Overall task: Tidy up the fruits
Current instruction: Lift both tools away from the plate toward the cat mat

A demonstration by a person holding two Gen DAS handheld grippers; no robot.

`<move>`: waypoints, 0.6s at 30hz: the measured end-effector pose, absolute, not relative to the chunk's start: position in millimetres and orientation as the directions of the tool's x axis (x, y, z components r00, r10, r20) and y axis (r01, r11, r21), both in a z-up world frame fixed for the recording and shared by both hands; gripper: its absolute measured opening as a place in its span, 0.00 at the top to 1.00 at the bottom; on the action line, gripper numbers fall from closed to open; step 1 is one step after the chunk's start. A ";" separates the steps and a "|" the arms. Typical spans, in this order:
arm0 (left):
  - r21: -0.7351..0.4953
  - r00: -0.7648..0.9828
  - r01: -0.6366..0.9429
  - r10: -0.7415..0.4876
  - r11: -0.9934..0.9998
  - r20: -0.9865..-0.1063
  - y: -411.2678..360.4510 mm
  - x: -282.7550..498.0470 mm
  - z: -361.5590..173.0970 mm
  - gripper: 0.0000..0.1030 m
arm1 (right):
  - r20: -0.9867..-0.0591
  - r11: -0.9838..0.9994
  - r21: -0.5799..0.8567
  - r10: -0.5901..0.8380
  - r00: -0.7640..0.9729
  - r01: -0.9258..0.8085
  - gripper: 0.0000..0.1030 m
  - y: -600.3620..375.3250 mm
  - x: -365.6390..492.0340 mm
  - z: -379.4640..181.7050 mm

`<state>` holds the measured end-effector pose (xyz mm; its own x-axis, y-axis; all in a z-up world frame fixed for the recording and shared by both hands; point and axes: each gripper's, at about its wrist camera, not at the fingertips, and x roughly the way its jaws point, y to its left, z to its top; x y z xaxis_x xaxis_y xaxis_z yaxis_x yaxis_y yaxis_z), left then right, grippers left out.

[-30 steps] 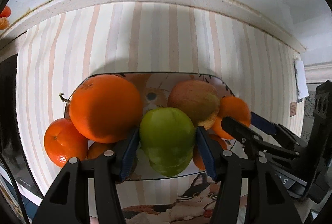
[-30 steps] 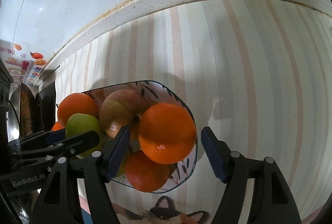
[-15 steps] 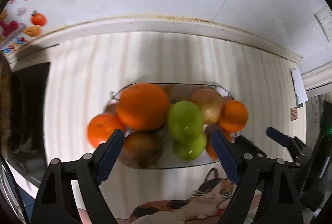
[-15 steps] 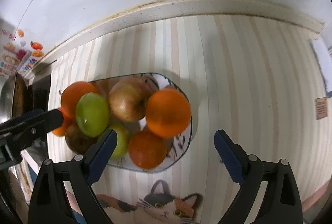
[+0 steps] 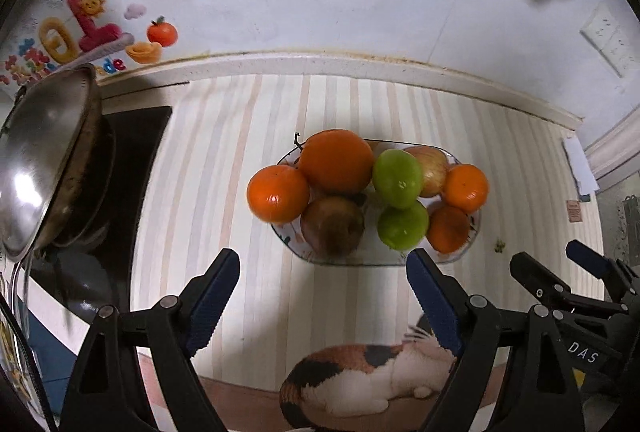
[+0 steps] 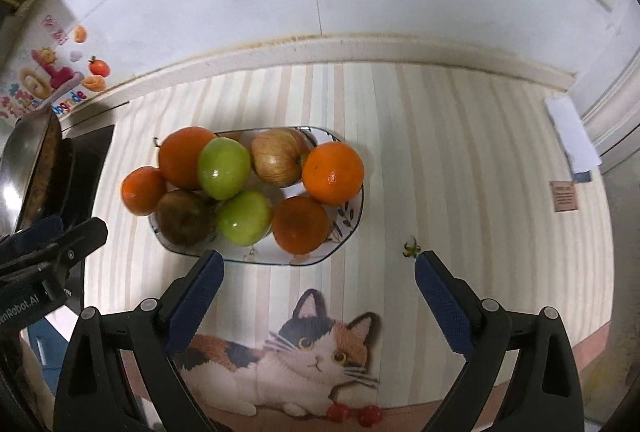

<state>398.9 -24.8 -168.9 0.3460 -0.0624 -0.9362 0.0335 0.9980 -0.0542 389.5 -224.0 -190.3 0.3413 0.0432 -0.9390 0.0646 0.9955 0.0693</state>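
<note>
Left claw (image 5: 322, 286) no longer grips the green apple (image 5: 398, 172), which now sits in the plate (image 5: 352, 260); both claws, right (image 6: 318, 288) too, are pulled back, jaws wide.

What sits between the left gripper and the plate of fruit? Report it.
Nothing visible. Only bare striped mat lies between the open left gripper and the plate. The brownish apple and lower green apple sit at the near rim.

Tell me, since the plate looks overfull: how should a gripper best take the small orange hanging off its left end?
Probably grip the small orange across its round middle, coming from above on the outer left side. That side overhangs the plate and looks free, while a bigger orange and a brown apple press against its right.
</note>
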 end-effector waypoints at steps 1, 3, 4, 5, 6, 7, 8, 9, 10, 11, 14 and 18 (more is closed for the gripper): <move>-0.053 0.357 0.037 -0.062 0.998 -0.932 -24.6 391.7 -163.0 0.17 | -0.935 0.996 0.070 0.044 0.352 0.061 0.04 -221.5 384.6 -184.1; -0.051 0.376 0.046 -0.065 0.998 -0.924 -25.1 380.5 -152.5 0.17 | -0.925 0.997 0.062 0.037 0.378 0.054 0.05 -218.6 373.8 -170.5; -0.048 0.386 0.049 -0.063 0.998 -0.920 -25.0 375.0 -146.9 0.17 | -0.920 0.997 0.058 0.033 0.390 0.052 0.04 -216.1 369.3 -164.1; -0.044 0.401 0.054 -0.062 0.998 -0.914 -25.0 367.3 -139.4 0.17 | -0.916 0.997 0.057 0.032 0.400 0.051 0.04 -215.5 363.3 -157.9; -0.040 0.411 0.057 -0.060 0.998 -0.909 -25.1 362.0 -134.4 0.17 | -0.912 0.997 0.057 0.031 0.410 0.052 0.04 -214.6 357.6 -151.7; -0.035 0.421 0.059 -0.056 0.998 -0.905 -25.0 357.4 -129.8 0.17 | -0.907 0.997 0.061 0.033 0.420 0.053 0.04 -214.0 351.8 -145.6; -0.029 0.429 0.061 -0.052 0.998 -0.902 -25.4 352.5 -125.0 0.17 | -0.904 0.997 0.063 0.035 0.427 0.053 0.04 -214.1 347.8 -141.2; -0.026 0.433 0.063 -0.051 0.998 -0.900 -25.2 347.1 -120.5 0.17 | -0.899 0.997 0.064 0.034 0.436 0.054 0.04 -213.7 341.5 -135.6; -0.029 0.437 0.063 -0.054 0.998 -0.898 -24.8 342.4 -116.7 0.17 | -0.894 0.996 0.063 0.031 0.448 0.056 0.04 -213.4 335.1 -129.9; -0.030 0.443 0.064 -0.055 0.997 -0.895 -24.6 337.6 -113.0 0.17 | -0.889 0.996 0.062 0.029 0.458 0.057 0.04 -212.8 329.3 -124.6; -0.028 0.463 0.063 -0.054 0.998 -0.885 -24.6 324.2 -103.6 0.17 | -0.876 0.996 0.059 0.023 0.481 0.061 0.04 -213.5 313.9 -110.5; -0.035 0.466 0.066 -0.062 0.997 -0.882 -23.9 313.8 -99.7 0.17 | -0.865 0.995 0.072 0.031 0.501 0.063 0.04 -214.5 297.0 -96.5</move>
